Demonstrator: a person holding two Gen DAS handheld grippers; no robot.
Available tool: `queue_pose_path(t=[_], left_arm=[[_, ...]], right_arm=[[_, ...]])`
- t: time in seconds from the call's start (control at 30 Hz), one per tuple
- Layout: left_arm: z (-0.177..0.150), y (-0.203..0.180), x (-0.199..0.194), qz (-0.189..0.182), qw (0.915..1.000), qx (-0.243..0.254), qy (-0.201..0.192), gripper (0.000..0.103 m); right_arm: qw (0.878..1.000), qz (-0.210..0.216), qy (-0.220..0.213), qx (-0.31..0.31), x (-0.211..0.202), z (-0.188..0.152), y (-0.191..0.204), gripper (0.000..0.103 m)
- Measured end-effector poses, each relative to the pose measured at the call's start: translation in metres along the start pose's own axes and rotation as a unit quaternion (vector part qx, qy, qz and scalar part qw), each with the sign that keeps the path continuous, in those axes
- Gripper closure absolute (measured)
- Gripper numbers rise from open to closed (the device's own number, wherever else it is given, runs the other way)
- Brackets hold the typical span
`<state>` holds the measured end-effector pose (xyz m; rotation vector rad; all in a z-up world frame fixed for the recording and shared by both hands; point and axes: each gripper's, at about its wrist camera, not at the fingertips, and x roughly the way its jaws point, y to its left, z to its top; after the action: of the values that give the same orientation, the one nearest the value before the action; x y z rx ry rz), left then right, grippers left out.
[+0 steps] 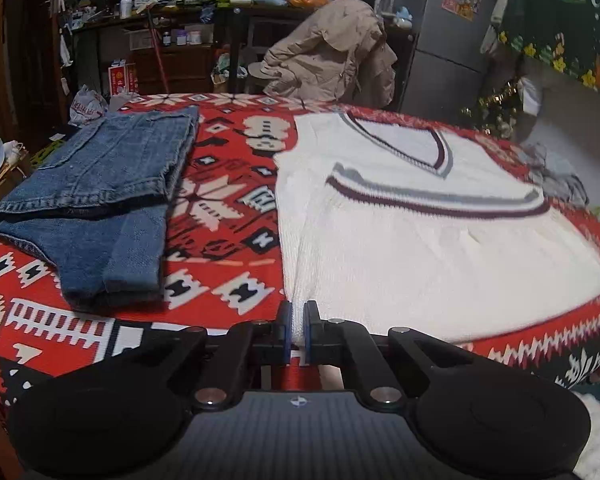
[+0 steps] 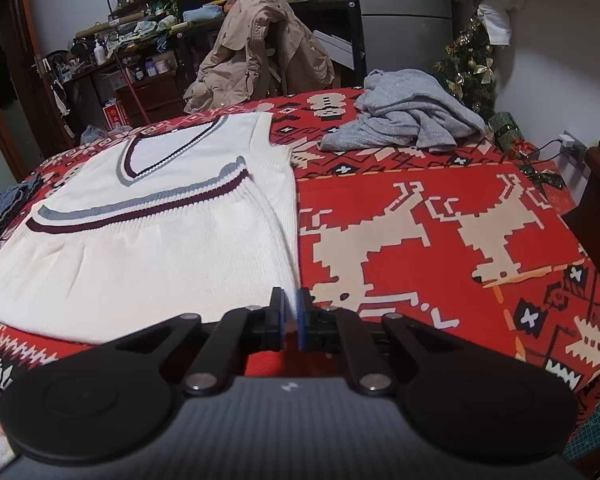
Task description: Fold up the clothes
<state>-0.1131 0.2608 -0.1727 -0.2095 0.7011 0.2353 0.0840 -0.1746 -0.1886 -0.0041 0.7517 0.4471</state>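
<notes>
The white vest (image 1: 400,248) is spread ahead of both grippers; its near-left corner is pinched by the left gripper (image 1: 297,330), its near-right corner by the right gripper (image 2: 290,316).

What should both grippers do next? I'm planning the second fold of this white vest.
Probably lift both near corners and carry them toward the neckline. The left gripper and right gripper are each shut on a near corner of the white vest, whose striped hem already lies folded up below the V-neck.

Dim indoor light (fisheye-warped, soft edges)
</notes>
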Motion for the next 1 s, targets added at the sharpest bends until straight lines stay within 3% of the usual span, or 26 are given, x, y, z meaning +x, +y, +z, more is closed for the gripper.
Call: queue_pose_path(t=[0.3, 0.57, 0.73, 0.8, 0.9, 1.0], left_arm=[[0.020, 0.003, -0.037, -0.004, 0.9998, 0.011, -0.013, 0.097], [-0.022, 0.012, -0.032, -0.010, 0.9988, 0.002, 0.047, 0.097], [-0.027, 0.014, -0.034, 0.001, 0.9989, 0.001, 0.046, 0.090], [-0.025, 0.018, -0.038, 0.011, 0.9991, 0.002, 0.041, 0.085], [-0.020, 0.020, -0.044, 0.030, 0.9991, 0.010, 0.028, 0.086], [-0.010, 0.012, -0.045, 0.013, 0.9996, 0.025, 0.010, 0.086]], right_arm=[[1.000, 0.010, 0.000, -0.007, -0.043, 0.025, 0.009, 0.098], [0.999, 0.012, 0.028, 0.017, -0.065, -0.014, 0.004, 0.098], [0.999, -0.005, 0.040, 0.026, -0.053, -0.036, -0.003, 0.094], [0.999, -0.010, 0.036, 0.025, -0.056, -0.034, -0.005, 0.091], [0.999, -0.023, 0.024, 0.007, -0.062, -0.025, -0.003, 0.091], [0.999, -0.034, 0.010, -0.012, -0.068, -0.015, 0.001, 0.091]])
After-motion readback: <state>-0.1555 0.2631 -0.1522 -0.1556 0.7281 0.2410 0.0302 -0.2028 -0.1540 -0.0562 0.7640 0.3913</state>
